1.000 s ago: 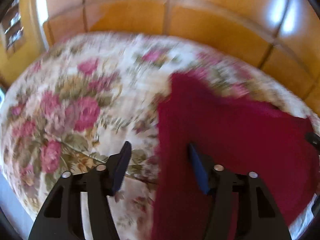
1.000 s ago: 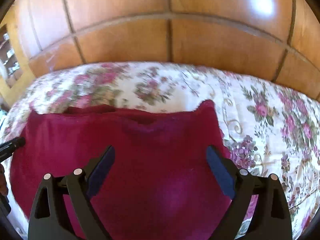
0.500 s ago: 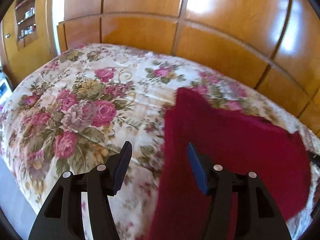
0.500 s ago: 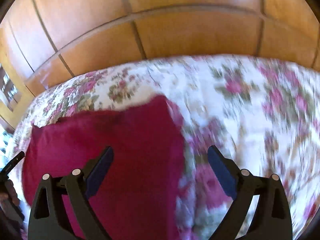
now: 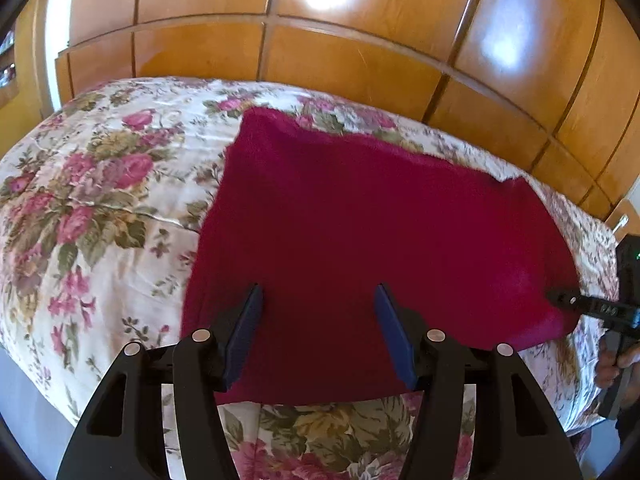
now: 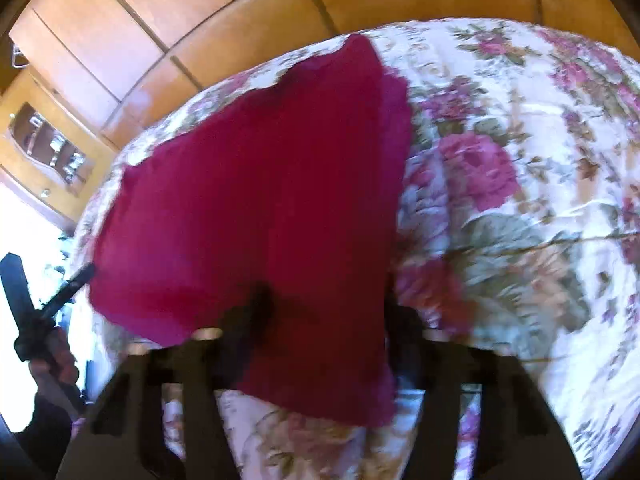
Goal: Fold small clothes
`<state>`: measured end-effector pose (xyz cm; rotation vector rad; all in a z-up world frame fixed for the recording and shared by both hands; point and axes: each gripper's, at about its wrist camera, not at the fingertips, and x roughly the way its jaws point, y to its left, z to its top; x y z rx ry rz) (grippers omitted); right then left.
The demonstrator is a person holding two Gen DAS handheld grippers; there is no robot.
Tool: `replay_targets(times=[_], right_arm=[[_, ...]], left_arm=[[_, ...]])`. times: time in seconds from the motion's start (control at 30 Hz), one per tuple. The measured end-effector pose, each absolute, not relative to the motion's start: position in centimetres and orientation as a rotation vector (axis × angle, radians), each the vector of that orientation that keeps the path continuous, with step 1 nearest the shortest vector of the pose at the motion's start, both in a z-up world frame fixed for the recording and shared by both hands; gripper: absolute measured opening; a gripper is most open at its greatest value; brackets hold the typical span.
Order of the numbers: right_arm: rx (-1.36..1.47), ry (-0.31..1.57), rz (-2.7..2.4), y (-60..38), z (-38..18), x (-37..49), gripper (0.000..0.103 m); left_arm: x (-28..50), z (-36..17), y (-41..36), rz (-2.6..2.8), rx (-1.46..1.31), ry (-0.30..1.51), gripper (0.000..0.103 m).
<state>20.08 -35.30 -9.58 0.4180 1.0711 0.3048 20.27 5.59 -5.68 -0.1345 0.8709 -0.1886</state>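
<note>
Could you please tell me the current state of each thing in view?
floral bedspread: laid smooth over the bed.
red cloth: spread flat on the bedspread.
left gripper: open, above the cloth.
right gripper: jaws have just been closing, cloth between them; grip too blurred to tell.
wooden doors: shut.

red garment (image 5: pixel 360 240): matt fuzzy cloth | wardrobe (image 5: pixel 360 60): glossy wood
</note>
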Motion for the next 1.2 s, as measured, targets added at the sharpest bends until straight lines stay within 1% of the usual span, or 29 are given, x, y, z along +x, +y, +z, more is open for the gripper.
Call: replay_targets(times=[0.1,0.23,0.37,0.5,0.6,0.73,0.93,0.97,1.0,1.03,1.07,1.1,1.13,1.17,1.2], right_arm=[[0.444,1.053,0.321,-34.9,-8.4,20.2,0.027],[0.468,0.988,0.361,-34.3,-5.4,20.2,0.025],[0.433,0.925,0.424,-32.1,-1.4,20.6,0.023],[0.375,0.861,0.527,-27.3,2.6,21.5,0.022],[0.304,0.833,0.611,-22.4,4.5,22.2,0.021],[0.204,0.86,0.687,-15.6,4.2,23.5,0.021],[0.019,0.984,0.758,-6.1,-0.3,24.0,0.022],[-0.034,1.009,0.748,-4.6,-1.5,23.9,0.024],[-0.053,1.021,0.754,-3.8,-2.1,23.9,0.034],[-0.049,1.022,0.781,-3.4,-2.6,23.7,0.041],[-0.03,1.014,0.818,-3.1,-2.7,23.3,0.052],[-0.008,0.996,0.859,-3.1,-2.5,22.8,0.059],[0.005,0.982,0.89,-3.4,-2.2,22.3,0.063],[0.015,0.98,0.91,-4.0,-2.0,21.5,0.068],[0.026,0.981,0.924,-4.4,-1.8,21.0,0.068]], left_arm=[[20.8,-6.4,5.8,-0.19,-0.153,0.902,0.057],[20.8,-6.5,6.4,-0.21,-0.182,0.907,0.057],[20.6,-6.5,7.1,-0.24,-0.226,0.905,0.057],[20.8,-6.4,8.4,-0.285,-0.312,0.905,0.057],[21.0,-6.3,9.6,-0.32,-0.38,0.904,0.057],[20.9,-5.8,11.6,-0.333,-0.467,0.891,0.057],[19.9,-4.3,17.9,-0.285,-0.659,0.828,0.057],[19.8,-4.2,18.6,-0.287,-0.678,0.824,0.057],[19.6,-4.0,19.4,-0.289,-0.702,0.818,0.057],[19.5,-3.9,20.2,-0.291,-0.729,0.81,0.057],[19.4,-3.7,20.7,-0.298,-0.752,0.806,0.057],[19.5,-3.5,21.0,-0.307,-0.767,0.806,0.057],[19.6,-3.3,21.2,-0.323,-0.786,0.805,0.057],[19.6,-3.2,21.3,-0.334,-0.795,0.803,0.057],[19.7,-2.9,21.3,-0.344,-0.8,0.801,0.059]])
